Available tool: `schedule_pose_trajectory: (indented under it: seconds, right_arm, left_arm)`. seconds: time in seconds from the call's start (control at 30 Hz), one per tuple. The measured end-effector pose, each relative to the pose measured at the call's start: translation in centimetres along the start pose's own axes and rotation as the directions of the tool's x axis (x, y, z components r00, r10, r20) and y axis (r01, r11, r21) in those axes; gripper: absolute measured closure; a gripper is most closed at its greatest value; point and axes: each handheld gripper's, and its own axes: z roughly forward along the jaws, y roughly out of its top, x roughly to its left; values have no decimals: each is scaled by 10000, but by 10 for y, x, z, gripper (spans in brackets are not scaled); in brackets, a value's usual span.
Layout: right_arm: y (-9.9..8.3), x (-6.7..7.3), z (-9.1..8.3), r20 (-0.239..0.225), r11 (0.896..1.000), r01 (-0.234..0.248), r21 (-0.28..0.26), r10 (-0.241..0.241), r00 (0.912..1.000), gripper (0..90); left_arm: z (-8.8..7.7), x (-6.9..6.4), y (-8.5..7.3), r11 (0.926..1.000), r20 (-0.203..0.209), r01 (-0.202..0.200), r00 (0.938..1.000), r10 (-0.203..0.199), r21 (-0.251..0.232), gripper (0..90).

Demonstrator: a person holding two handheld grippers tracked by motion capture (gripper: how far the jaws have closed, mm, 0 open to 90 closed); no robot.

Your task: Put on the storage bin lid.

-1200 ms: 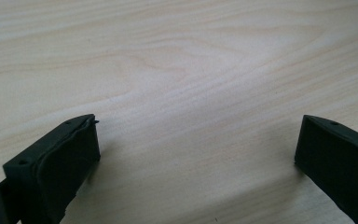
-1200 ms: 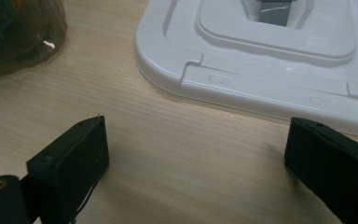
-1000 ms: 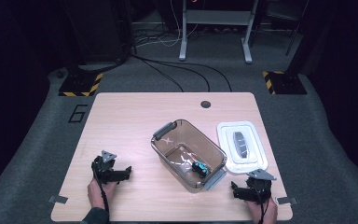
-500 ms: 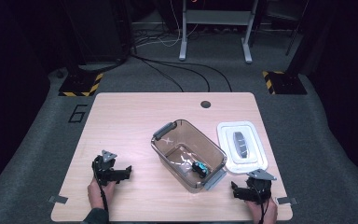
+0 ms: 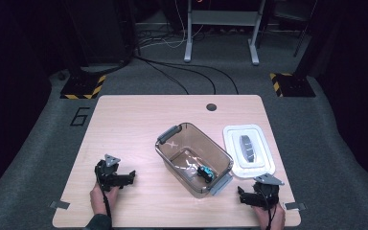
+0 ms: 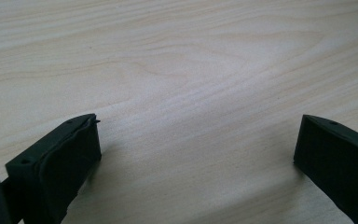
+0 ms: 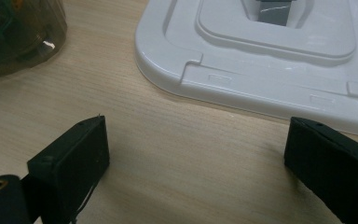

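A clear brown plastic bin (image 5: 194, 157) with grey latches sits in the middle of the wooden table (image 5: 124, 124); a small dark and teal object (image 5: 205, 172) lies inside it. Its white lid (image 5: 248, 149) lies flat to the right, with a grey handle inset. My left gripper (image 5: 130, 177) rests low on the table at the front left, open, over bare wood (image 6: 191, 93). My right gripper (image 5: 242, 196) rests at the front right, open, just short of the lid's near edge (image 7: 261, 88), with the bin's corner (image 7: 18, 37) to its left.
A round cable hole (image 5: 211, 107) sits near the table's far edge. Beyond the table are grey carpet, cables, a metal stand (image 5: 220, 28) and yellow-black striped blocks (image 5: 81, 86).
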Motion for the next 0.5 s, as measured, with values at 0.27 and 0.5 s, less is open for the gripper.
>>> schedule_pose_trajectory:
  seconds: [0.27,0.5]
  right_arm:
    - [0,0,0,-58,9999,100,6,-100,9999,55]
    - [-1,3,-1,-633,9975,669,205,-655,9958,0]
  left_arm:
    - [-1,-1,-1,10000,-1,6,10000,-6,-8,2]
    - [-3,-1,-2,9992,-424,385,9984,-381,83,0]
